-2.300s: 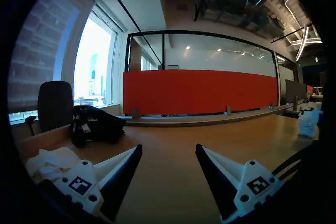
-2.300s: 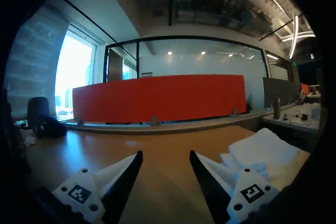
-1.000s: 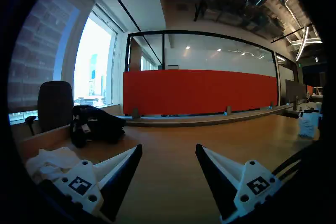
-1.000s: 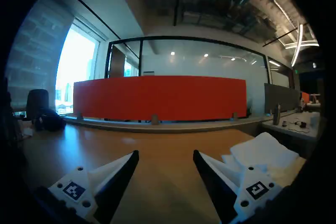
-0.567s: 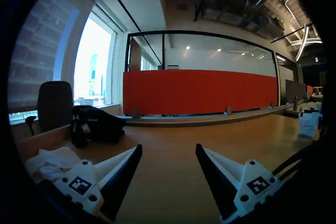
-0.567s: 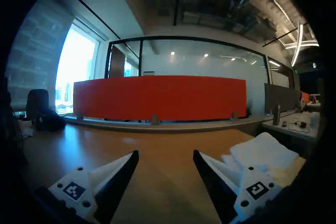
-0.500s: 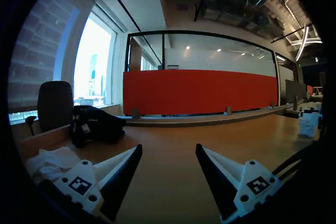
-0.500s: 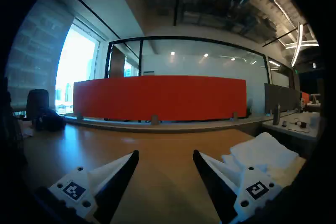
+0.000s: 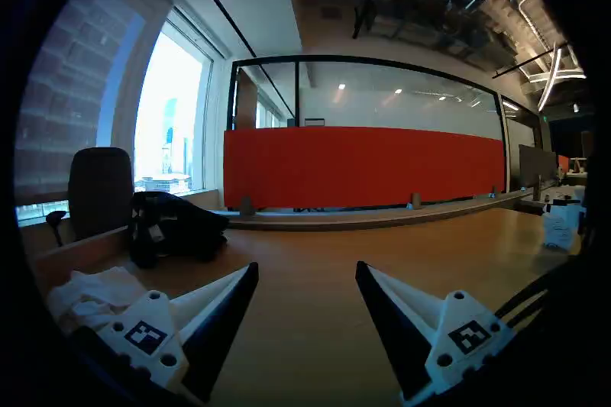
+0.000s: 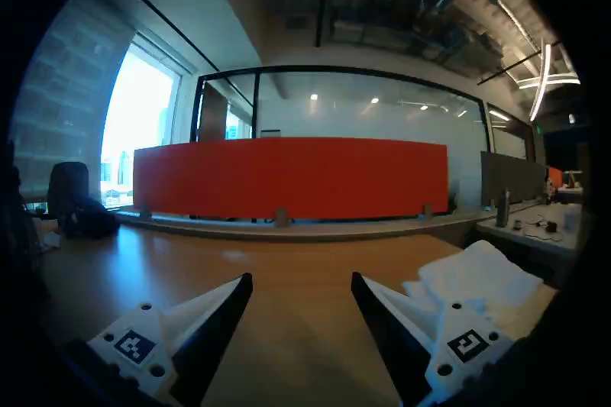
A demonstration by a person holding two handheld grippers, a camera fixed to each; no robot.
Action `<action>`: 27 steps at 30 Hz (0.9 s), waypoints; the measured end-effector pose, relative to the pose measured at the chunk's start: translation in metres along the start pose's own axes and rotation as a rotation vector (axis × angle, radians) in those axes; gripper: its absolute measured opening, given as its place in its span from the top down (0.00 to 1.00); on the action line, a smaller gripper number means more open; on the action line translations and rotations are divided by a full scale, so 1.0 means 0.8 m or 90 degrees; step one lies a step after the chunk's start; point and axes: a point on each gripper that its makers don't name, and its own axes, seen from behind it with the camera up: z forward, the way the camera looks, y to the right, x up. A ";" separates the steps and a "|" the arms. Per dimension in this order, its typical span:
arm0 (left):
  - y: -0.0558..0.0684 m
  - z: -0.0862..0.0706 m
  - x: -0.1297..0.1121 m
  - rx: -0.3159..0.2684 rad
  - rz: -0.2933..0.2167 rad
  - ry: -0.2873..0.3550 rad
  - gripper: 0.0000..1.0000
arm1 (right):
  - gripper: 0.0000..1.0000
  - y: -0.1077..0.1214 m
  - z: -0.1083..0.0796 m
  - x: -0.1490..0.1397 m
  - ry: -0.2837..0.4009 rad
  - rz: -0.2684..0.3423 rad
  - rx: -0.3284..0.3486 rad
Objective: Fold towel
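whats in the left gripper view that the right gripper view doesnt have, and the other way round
Left gripper view: a crumpled towel lies close beside the left hand-held gripper, with a black bag just behind it. Right gripper view: a stack of folded towels sits by the right hand-held gripper. Shared: the wooden table, the red divider, the bright window. Both grippers are open and empty. The bag also appears far off in the right one.

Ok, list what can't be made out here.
- Left gripper view: crumpled white cloth, its near side hidden behind a finger of the left gripper.
- Left gripper view: pale stack at the far right, cut off, too small to identify.
- Right gripper view: folded towels, front edge hidden behind a finger of the right gripper.
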 end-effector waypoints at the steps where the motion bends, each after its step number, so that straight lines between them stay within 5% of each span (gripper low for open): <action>1: 0.000 0.000 0.000 0.000 0.000 0.000 0.06 | 0.00 0.000 0.000 0.000 0.000 0.000 0.000; 27: -0.003 0.002 0.000 0.000 -0.002 0.000 0.06 | 0.00 0.000 -0.001 0.001 0.000 0.000 0.000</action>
